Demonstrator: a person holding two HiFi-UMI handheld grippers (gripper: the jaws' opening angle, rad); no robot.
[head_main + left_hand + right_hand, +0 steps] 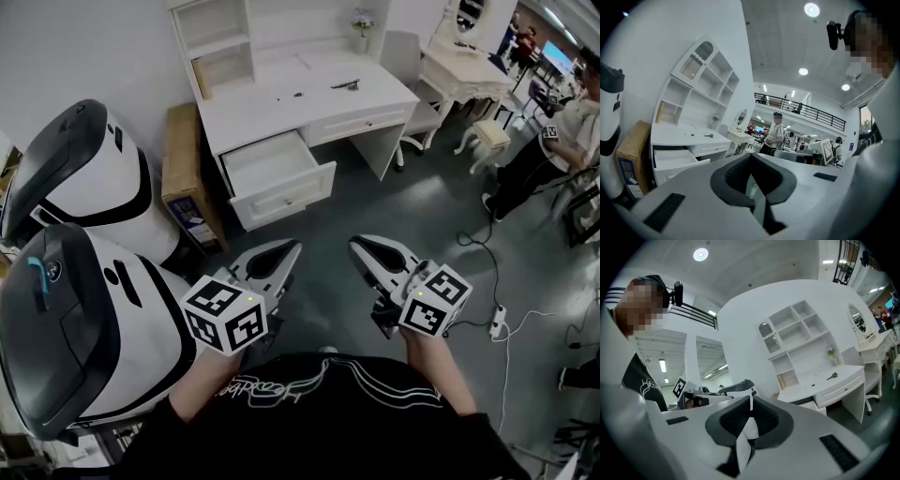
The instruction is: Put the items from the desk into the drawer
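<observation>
Close in on the desk (246, 111) first; well out of reach from here. Release one gripper's jaws before lowering over the dark tool (345, 85) lying on the desktop, then carry to the open drawer (286, 195) below. Left gripper (286, 249): clenched tip to tip, empty. Right gripper (362, 246): likewise clenched, grasping nothing.
</observation>
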